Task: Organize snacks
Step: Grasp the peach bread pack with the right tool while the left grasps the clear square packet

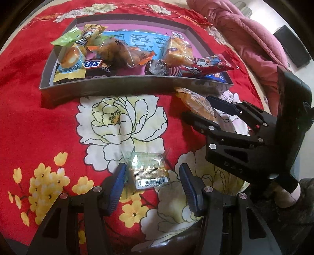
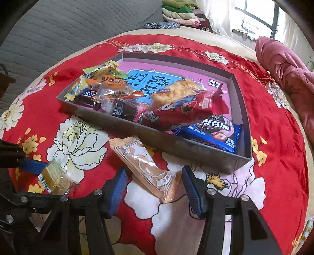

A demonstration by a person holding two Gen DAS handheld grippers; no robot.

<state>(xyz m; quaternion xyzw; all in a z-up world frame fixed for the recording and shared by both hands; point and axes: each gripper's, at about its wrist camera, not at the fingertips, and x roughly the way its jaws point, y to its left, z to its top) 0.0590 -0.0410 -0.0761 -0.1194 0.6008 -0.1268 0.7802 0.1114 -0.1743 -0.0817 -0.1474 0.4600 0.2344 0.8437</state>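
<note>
A shallow grey box [image 1: 109, 86] with a pink floor lies on the red flowered blanket and holds several wrapped snacks; it also shows in the right wrist view [image 2: 172, 145]. My left gripper [image 1: 152, 176] is open, its jaws on either side of a small clear pack of yellow crackers [image 1: 150, 172], also seen in the right wrist view [image 2: 56, 178]. My right gripper [image 2: 154, 182] is open around the near end of an orange wrapped cake [image 2: 149, 168], which lies just in front of the box. The right gripper [image 1: 198, 107] and the cake [image 1: 194, 102] also show in the left wrist view.
Inside the box are a blue cookie pack [image 2: 212, 131], a red pack [image 2: 176, 111], a Snickers bar [image 1: 94, 64] and other wrappers. A pink quilt [image 2: 284, 82] is bunched at the right. Folded clothes [image 2: 180, 13] lie far behind.
</note>
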